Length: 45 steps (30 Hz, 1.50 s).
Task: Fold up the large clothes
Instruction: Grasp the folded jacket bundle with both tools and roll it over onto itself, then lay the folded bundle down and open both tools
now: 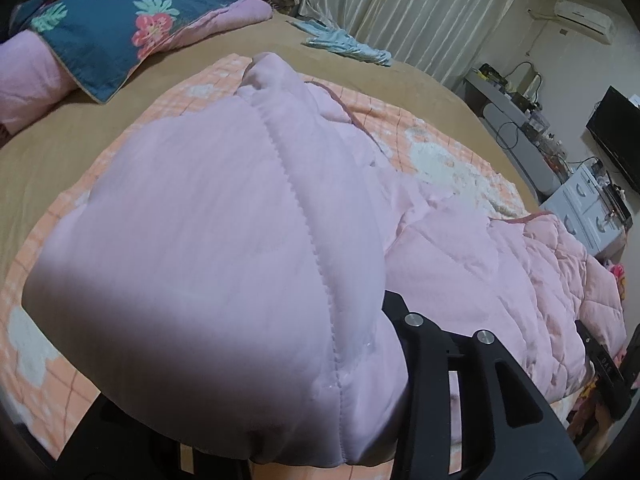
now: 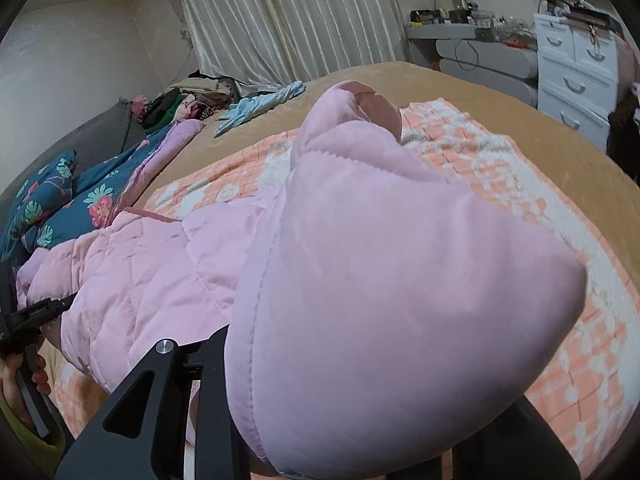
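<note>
Left gripper [image 1: 384,360], right gripper [image 2: 236,364], clamping pink quilted garment [image 1: 224,240]

My left wrist view sits low and very close behind the pink quilted garment [image 1: 224,240], which fills the frame's centre; it faces across the bed [image 1: 52,148] toward the curtains [image 1: 404,8] at upper right. My right wrist view is equally near the same garment [image 2: 380,280], facing the same curtains [image 2: 288,16] at upper centre. Both share the orange checked blanket [image 1: 36,248], the floral quilt [image 2: 84,200] and the white drawers [image 2: 576,72].
</note>
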Available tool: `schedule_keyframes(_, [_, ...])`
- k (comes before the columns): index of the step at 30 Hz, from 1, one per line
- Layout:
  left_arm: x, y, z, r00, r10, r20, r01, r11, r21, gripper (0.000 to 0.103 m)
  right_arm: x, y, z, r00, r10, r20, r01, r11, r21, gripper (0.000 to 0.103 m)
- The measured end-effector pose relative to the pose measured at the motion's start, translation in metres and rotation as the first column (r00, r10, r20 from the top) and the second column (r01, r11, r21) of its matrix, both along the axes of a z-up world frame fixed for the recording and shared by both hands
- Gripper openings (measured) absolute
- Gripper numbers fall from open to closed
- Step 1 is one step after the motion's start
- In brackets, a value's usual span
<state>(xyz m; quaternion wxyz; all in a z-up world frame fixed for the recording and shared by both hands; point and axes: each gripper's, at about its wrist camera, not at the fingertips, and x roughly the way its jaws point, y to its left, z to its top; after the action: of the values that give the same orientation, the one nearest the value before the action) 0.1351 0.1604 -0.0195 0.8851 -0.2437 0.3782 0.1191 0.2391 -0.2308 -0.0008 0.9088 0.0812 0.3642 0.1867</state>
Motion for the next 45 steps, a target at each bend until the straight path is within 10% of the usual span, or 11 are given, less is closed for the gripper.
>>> schedule_keyframes(11, [-0.020,0.000,-0.025,1.000,0.007,-0.008,-0.007,1.000,-0.026,0.044,-0.006,-0.023,-0.039,0.994,-0.043,-0.103,0.049,0.997,0.060,0.038])
schedule_keyframes(27, [-0.046,0.008,-0.047,0.998,0.058,-0.020,-0.060,0.995,-0.077,0.083,-0.023,-0.061,-0.068,0.966,-0.131,-0.224,0.166,0.975,0.145,0.092])
schedule_keyframes(45, [-0.091,0.004,-0.021,0.998,0.054,-0.043,-0.054,0.999,-0.006,0.094,-0.087,-0.076,-0.023,0.979,-0.193,-0.064,0.192,0.981,-0.030,0.095])
